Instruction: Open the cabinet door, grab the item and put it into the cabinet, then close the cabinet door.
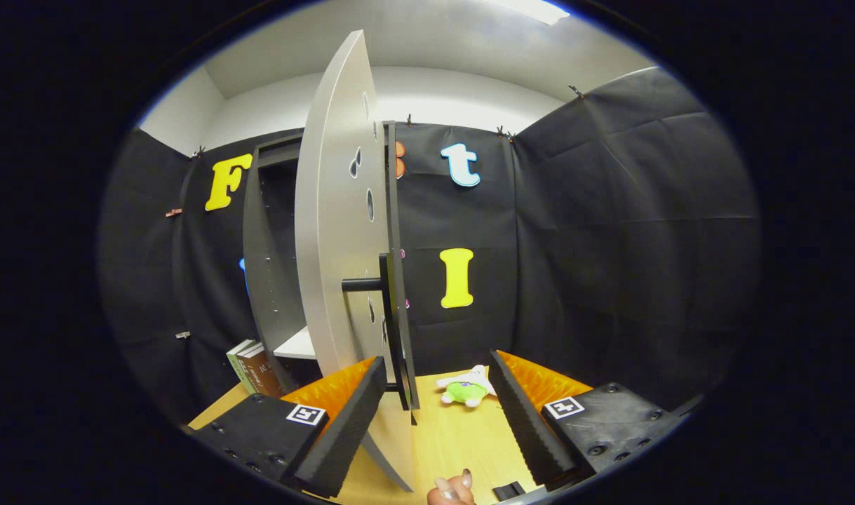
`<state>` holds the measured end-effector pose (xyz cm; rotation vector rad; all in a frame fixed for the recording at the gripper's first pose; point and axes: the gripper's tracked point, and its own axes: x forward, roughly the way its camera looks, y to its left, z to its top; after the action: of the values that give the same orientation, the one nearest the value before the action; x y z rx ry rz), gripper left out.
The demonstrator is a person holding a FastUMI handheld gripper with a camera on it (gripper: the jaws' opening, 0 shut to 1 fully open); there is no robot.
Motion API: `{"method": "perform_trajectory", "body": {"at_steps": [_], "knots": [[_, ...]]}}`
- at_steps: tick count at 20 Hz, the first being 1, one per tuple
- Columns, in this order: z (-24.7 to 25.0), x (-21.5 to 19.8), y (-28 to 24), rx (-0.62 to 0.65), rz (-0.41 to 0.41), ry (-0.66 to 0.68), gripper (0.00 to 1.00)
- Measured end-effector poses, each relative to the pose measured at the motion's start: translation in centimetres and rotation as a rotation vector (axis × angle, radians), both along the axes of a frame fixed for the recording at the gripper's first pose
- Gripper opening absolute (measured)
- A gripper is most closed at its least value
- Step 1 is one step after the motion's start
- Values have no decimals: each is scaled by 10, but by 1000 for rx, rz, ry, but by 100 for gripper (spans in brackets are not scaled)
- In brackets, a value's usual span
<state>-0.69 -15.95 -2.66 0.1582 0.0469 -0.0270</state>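
On the wooden table (462,442), my gripper (438,421) gapes wide around the open cabinet door (336,231)'s edge; plush toy (467,387) just right of it.

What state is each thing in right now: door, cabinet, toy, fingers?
Cabinet door: swung open, edge-on between the fingers.
Cabinet: open, a shelf showing inside.
Plush toy: lying on the table beyond the fingers, not grasped.
Gripper: fingers open, holding nothing.
Books: standing beside the cabinet.
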Motion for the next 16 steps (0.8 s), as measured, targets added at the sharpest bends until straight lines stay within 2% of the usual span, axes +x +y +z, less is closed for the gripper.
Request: {"method": "perform_trajectory", "body": {"at_steps": [6,14,16], "knots": [[-5,9,77,48,103,14,97],[-1,36,204,37,236,13,95],[-1,40,228,19,252,8,98]]}}
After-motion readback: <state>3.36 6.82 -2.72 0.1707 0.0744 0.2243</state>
